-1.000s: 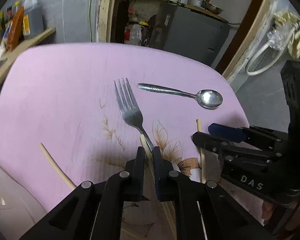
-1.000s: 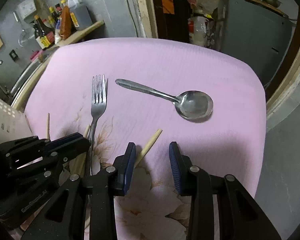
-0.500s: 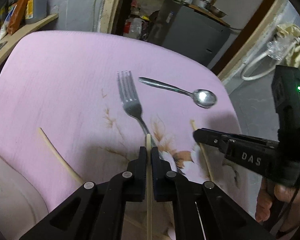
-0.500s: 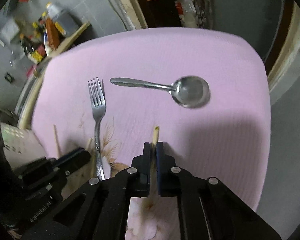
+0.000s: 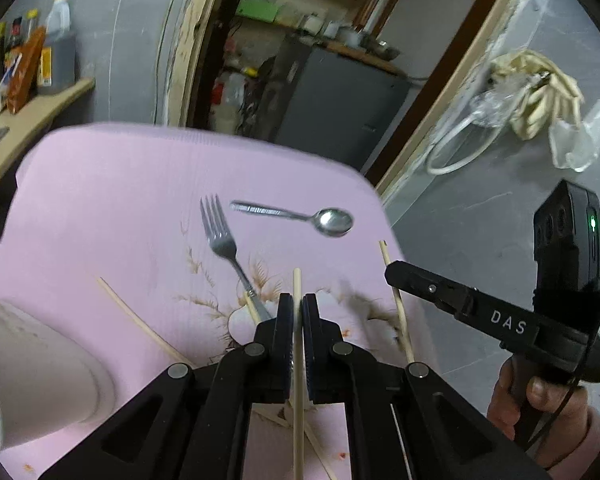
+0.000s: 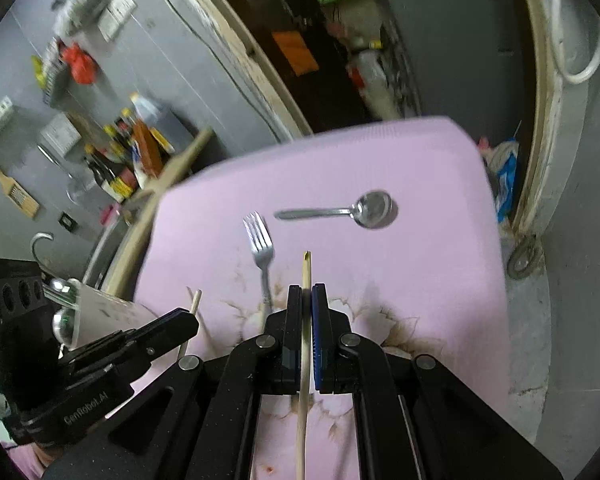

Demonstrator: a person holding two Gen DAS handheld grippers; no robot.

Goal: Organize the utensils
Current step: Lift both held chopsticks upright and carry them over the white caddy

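Observation:
My left gripper [image 5: 298,306] is shut on a wooden chopstick [image 5: 297,284] and holds it above the pink cloth [image 5: 112,200]. My right gripper [image 6: 307,296] is shut on another wooden chopstick [image 6: 306,268], also lifted; it shows in the left wrist view [image 5: 396,296] at the right. A steel fork [image 5: 220,236] and a steel spoon [image 5: 324,220] lie on the cloth ahead; both also show in the right wrist view, fork [image 6: 260,244] and spoon [image 6: 364,210]. More chopsticks [image 5: 136,320] lie on the cloth near the left gripper.
A white cylindrical holder [image 5: 32,364] stands at the near left of the cloth; it also shows in the right wrist view [image 6: 104,316]. A shelf with bottles [image 5: 32,68] is at the left. A doorway with a grey cabinet [image 5: 340,100] lies beyond the table.
Both grippers have risen away from the cloth, each with a chopstick. The right gripper went from open to shut on its chopstick. Fork and spoon have not moved.

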